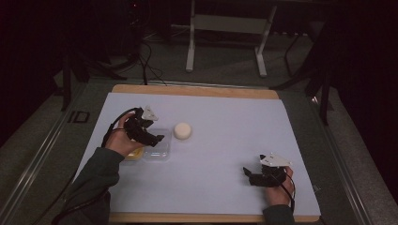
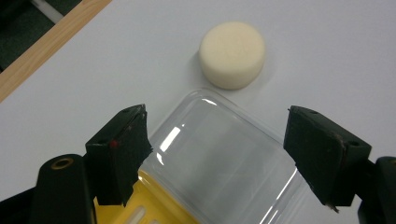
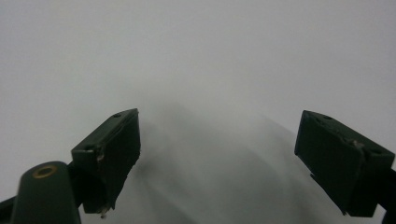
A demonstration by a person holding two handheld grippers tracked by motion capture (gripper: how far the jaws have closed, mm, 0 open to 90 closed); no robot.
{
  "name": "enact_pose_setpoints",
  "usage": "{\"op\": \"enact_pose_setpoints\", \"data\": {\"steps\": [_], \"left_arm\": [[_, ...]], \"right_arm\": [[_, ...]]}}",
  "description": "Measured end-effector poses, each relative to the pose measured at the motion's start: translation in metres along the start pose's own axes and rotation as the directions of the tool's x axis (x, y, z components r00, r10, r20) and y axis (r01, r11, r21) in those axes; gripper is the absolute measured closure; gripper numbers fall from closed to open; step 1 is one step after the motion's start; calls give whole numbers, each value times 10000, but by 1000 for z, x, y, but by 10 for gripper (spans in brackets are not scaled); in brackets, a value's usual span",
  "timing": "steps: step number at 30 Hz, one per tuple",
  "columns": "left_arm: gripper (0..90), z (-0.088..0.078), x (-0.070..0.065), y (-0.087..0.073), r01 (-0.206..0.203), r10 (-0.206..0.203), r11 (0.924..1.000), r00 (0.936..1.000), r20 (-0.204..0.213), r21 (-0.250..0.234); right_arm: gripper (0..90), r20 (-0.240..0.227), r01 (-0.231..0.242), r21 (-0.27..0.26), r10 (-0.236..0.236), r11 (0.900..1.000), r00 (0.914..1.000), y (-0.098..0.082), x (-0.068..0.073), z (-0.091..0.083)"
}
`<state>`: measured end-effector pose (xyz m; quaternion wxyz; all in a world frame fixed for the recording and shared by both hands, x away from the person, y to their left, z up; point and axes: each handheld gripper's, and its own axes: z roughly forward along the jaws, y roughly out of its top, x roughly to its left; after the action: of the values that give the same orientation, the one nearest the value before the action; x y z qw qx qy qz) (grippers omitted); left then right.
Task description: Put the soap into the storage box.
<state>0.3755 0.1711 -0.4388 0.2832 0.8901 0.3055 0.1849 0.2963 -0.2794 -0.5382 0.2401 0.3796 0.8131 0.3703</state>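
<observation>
A clear plastic lid (image 1: 157, 149) (image 2: 224, 163) lies on the white table sheet, hinged to a yellow box (image 1: 134, 153) (image 2: 154, 205) at its near side. A cream round puck (image 1: 182, 131) (image 2: 232, 54) sits just beyond the lid. My left gripper (image 1: 152, 136) (image 2: 217, 156) hovers over the lid, open, its jaws spread either side of it without touching. My right gripper (image 1: 248, 176) (image 3: 219, 163) rests low over bare sheet at the front right, open, nothing between its jaws.
The white sheet (image 1: 225, 122) covers a wooden tabletop whose edge (image 1: 195, 91) shows at the back. A white stand's legs (image 1: 190, 56) rise on the floor behind. Cables (image 1: 145, 56) run across the dark floor at back left.
</observation>
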Motion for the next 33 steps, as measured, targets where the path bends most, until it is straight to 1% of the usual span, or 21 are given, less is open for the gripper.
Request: {"op": "enact_pose_setpoints", "data": {"steps": [3,8,11,15,20,21,22,23,24,33], "left_arm": [[225,1,1,2,14,-14,10000,10000,1,-11],[225,3,4,5,-71,71,10000,10000,34,53],[225,5,6,7,-14,13,10000,10000,36,73],[225,7,8,10,-74,73,9999,10000,67,104],[225,10,10,15,-28,26,9998,9999,108,176],[225,11,10,16,-79,76,9997,9999,114,218],[225,12,10,17,-24,22,9998,10000,94,219],[225,12,11,18,-68,66,9997,9999,82,231],[225,12,11,18,-12,10,9998,10000,91,211],[225,16,14,25,-50,45,9994,9998,168,328]], "right_arm": [[142,-2,-2,-2,2,10000,10000,0,0,0],[142,-3,-11,-5,11,10000,10000,0,0,0],[142,-3,-16,-12,16,10000,10000,0,0,0],[142,-5,-16,-16,16,10000,10000,0,0,0],[142,-7,-3,-20,3,10000,10000,0,0,0],[142,-9,-4,-16,4,10000,10000,0,0,0],[142,-10,-7,-16,7,10000,10000,0,0,0],[142,-12,-1,-16,1,10000,10000,0,0,0],[142,-12,-6,-16,6,10000,10000,0,0,0],[142,-19,-18,-24,18,10000,10000,0,0,0]]}}
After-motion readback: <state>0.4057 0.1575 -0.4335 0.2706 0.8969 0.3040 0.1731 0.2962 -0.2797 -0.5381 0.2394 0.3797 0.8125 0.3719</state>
